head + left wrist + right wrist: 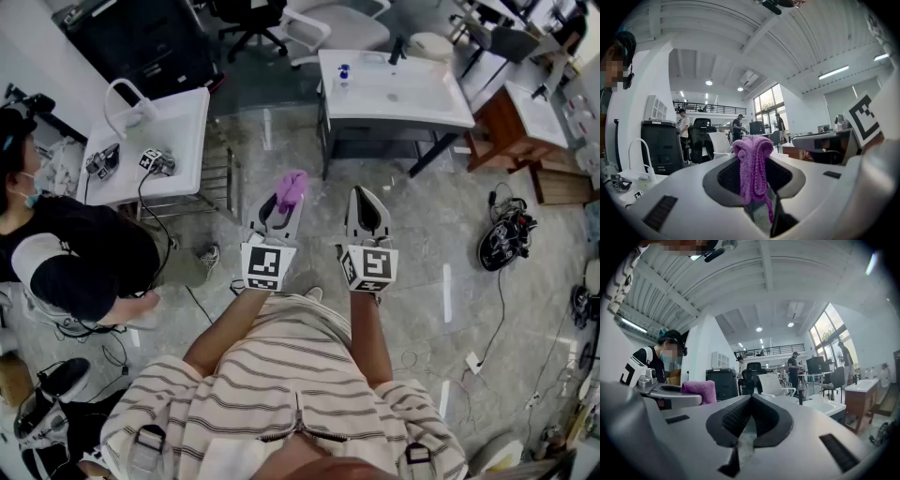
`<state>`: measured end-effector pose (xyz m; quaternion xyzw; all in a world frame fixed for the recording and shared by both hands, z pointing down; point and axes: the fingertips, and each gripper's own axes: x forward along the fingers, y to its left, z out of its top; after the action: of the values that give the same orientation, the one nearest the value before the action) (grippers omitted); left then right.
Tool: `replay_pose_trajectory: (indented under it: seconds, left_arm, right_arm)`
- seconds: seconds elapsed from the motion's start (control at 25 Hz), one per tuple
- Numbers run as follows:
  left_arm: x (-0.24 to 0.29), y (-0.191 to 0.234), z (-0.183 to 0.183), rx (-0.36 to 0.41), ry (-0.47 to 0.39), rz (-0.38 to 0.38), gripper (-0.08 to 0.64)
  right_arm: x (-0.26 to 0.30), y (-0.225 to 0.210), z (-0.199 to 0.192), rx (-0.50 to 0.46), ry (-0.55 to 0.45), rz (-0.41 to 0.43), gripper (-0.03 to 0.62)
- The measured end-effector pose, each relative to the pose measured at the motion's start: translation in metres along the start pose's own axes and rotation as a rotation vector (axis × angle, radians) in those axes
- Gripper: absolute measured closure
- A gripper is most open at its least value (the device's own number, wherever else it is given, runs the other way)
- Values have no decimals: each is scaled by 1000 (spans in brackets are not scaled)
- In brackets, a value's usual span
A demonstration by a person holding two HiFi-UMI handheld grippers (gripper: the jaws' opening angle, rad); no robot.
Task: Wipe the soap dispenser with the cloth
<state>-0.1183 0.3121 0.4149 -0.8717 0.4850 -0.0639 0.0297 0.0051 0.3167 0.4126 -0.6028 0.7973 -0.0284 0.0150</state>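
The left gripper (281, 206) is clamping the purple cloth (292, 187) by a bunched fold, the right gripper (364, 195) is riding closed and empty; the soap dispenser (344, 78), well apart at the sink top's (422, 103) far left corner, is likely risking a tip-over if wiped unsteadied.

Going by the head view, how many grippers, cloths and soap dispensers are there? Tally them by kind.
grippers: 2 (left gripper shut on the cloth, right gripper shut, empty)
purple cloth: 1
soap dispenser: 1
total: 4
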Motion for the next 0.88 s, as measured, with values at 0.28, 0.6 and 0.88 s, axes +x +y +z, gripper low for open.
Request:
replay_pose_trajectory:
  seconds: [0.28,0.6,0.88]
  left_arm:
    - [4,-8,1,-3,-5,16,434]
    - [1,-25,-11,0,24,20,434]
    - [20,-21,-24,-19,42,17,434]
  right_arm:
    - [-3,-4,-1,-14,3,23,597]
    - [-11,-11,0,-16,-1,45,595]
    - [8,-18,-15,19,19,56,595]
